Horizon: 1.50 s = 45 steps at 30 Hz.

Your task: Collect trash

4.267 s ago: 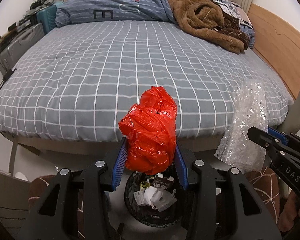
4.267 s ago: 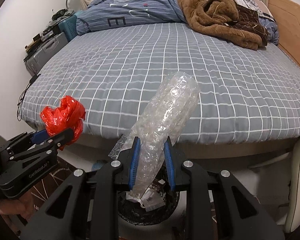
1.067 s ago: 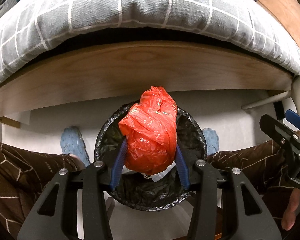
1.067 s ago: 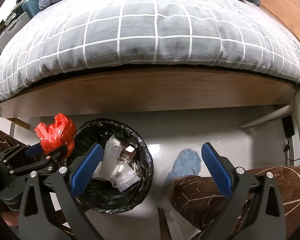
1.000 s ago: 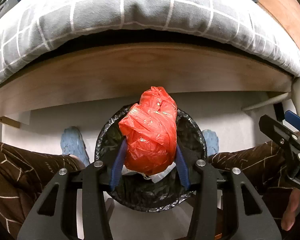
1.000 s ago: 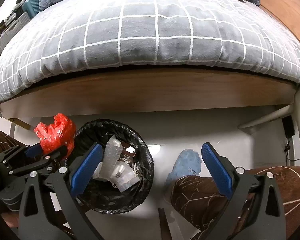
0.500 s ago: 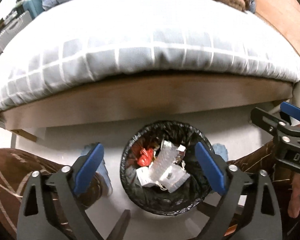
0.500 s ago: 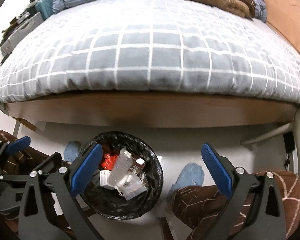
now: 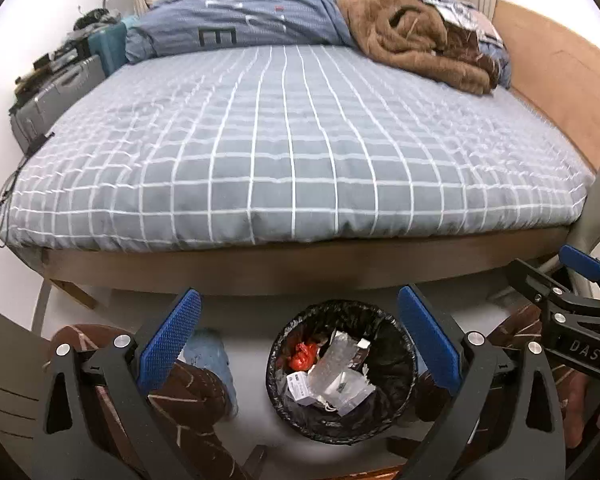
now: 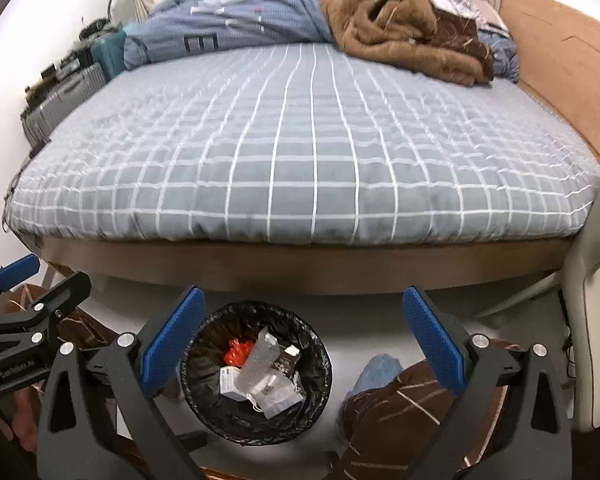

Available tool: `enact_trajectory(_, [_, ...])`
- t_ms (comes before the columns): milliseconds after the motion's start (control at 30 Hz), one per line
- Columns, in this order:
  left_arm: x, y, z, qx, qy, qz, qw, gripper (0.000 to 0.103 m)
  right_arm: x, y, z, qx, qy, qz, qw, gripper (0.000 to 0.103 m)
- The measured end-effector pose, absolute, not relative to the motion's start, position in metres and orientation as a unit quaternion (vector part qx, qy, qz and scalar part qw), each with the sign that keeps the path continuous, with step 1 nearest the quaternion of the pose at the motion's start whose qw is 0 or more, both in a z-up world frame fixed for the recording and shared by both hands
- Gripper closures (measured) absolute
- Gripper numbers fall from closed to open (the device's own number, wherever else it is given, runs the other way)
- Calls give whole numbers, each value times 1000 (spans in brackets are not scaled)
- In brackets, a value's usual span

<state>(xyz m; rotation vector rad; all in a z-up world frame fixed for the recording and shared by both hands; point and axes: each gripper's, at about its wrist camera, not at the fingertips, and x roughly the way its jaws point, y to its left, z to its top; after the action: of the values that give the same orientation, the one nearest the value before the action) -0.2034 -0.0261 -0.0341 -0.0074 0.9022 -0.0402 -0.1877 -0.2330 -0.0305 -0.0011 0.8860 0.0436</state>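
Both tools, left [image 9: 298, 338] and right [image 10: 303, 338], gape empty; "DAS" marks the right, quilt [image 9: 236, 20] shows "E".

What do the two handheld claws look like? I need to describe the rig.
Both the left claw and the right claw have matte black angular frames with silver bolts and textured blue finger pads. White lettering marks their sides. No cables show. The person wears brown trousers with thin pale lines.

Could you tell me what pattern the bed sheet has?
The bed sheet is grey with a white grid; clearest in the left wrist view.
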Motion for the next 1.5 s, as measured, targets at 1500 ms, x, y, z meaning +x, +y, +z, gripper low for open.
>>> enact_trajectory(1500, [-243, -30, 22, -17, 395, -28, 918, 6, -233, -229, 38, -16, 372, 6, 928, 8])
